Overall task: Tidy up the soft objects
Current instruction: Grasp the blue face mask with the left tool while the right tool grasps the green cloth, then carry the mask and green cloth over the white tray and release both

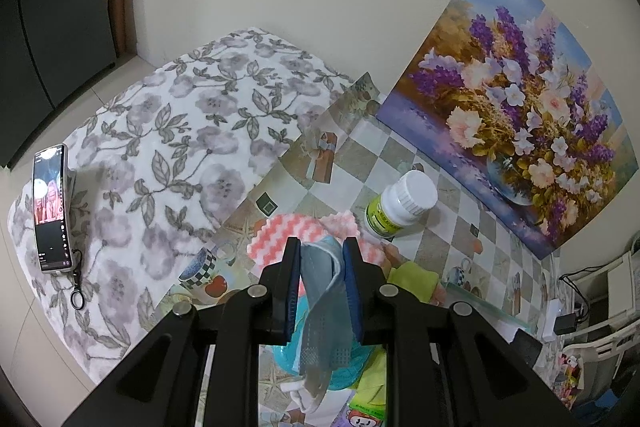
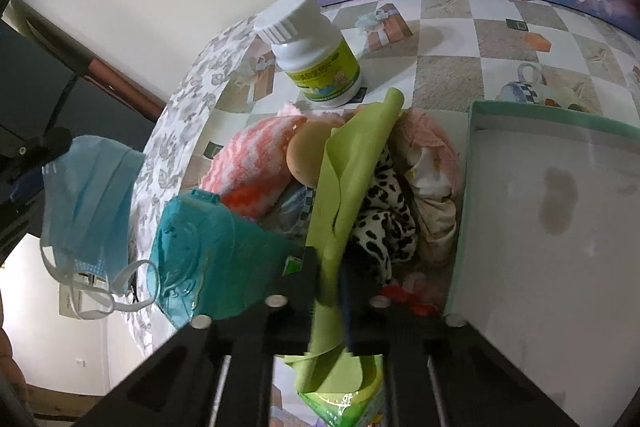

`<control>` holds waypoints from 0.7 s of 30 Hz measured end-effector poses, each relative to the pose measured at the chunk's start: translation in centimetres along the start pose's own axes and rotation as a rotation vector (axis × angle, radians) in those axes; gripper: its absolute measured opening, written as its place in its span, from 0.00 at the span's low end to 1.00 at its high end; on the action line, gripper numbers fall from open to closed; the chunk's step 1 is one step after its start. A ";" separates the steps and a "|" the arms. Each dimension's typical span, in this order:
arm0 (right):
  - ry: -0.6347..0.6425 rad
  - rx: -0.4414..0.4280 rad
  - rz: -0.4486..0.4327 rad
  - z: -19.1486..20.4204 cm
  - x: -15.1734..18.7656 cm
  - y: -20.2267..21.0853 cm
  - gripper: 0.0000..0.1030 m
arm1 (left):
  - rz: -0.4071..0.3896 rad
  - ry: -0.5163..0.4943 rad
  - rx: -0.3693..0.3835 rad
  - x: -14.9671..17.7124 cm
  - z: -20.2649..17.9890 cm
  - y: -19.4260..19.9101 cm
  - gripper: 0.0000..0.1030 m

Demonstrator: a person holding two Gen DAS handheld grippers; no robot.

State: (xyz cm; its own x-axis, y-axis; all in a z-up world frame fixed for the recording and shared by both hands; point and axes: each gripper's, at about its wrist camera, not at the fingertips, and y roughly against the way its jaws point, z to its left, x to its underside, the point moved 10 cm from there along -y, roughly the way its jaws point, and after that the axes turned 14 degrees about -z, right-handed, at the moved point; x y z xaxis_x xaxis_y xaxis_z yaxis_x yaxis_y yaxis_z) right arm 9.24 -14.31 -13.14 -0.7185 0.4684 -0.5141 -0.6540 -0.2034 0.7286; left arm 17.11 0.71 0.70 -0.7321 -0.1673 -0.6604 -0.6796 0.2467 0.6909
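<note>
The left claw [image 1: 321, 259] grips a blue face mask [image 1: 320, 279]. The right claw [image 2: 334, 267] is clenched on a green cloth [image 2: 352, 163] (pickup step); next, carry it toward the empty box [image 2: 532, 219] at three o'clock.

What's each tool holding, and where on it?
Left tool: blue mask, pinched across its bunched middle. Right tool: green cloth, near its lower end.

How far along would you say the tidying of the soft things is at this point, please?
Done: nothing shows as sorted; the box is empty. In hand: the left gripper pinches a blue face mask, and the right gripper is shut on a green cloth. Left: the pink knit cloth, leopard fabric and teal mask.
</note>
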 end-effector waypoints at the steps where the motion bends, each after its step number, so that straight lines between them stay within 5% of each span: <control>1: -0.008 -0.009 -0.007 0.0 -0.1 0.1 0.06 | 0.001 -0.002 0.000 0.0 0.0 0.0 0.21; 14: -0.056 -0.122 -0.119 1.8 -3.2 3.1 0.04 | -0.010 -0.015 0.000 -0.2 -0.4 0.4 0.21; 21: -0.023 -0.190 -0.251 4.1 -6.1 6.9 0.04 | -0.045 -0.026 0.014 -1.1 -1.4 1.9 0.21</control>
State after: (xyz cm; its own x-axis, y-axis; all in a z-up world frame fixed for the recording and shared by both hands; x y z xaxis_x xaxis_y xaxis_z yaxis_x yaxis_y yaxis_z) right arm 10.09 -15.07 -3.13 -0.5251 0.5430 -0.6553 -0.8442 -0.2347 0.4819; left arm 16.54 0.03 3.11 -0.6991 -0.1541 -0.6982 -0.7110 0.2528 0.6561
